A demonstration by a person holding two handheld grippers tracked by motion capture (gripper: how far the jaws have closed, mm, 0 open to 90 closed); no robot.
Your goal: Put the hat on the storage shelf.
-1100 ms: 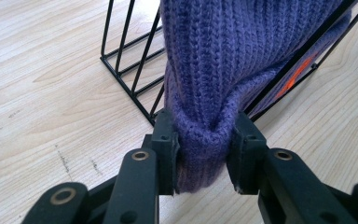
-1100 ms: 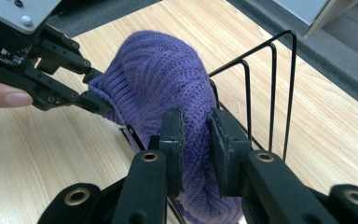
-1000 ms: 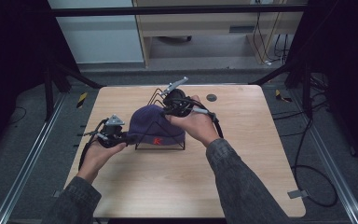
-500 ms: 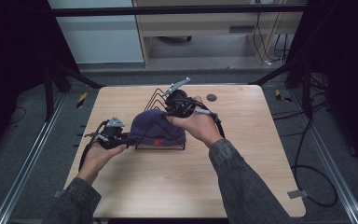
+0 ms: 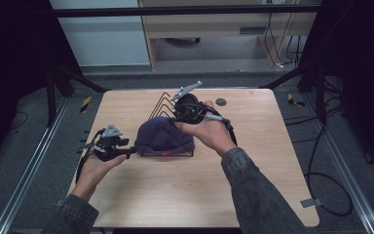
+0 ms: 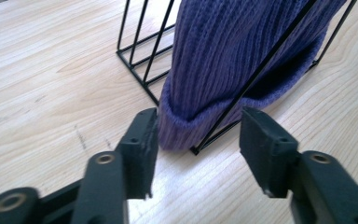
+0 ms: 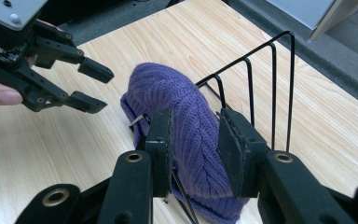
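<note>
Left claw (image 6: 195, 140) newly parted at beanie (image 6: 242, 56) cuff.

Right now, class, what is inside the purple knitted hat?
Black wires of the rack run into the purple knitted hat and out at its brim; how many dividers it covers is hidden.

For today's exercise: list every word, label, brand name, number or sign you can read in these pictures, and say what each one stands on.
There is none to read. The purple knit hat, the black wire rack, the wooden table and both hand-held grippers carry no lettering.
A small red spot shows at the hat's lower edge in the high view: too small to tell whether it is a label.
The yellow-and-black striped tape on the floor bears no words.
</note>
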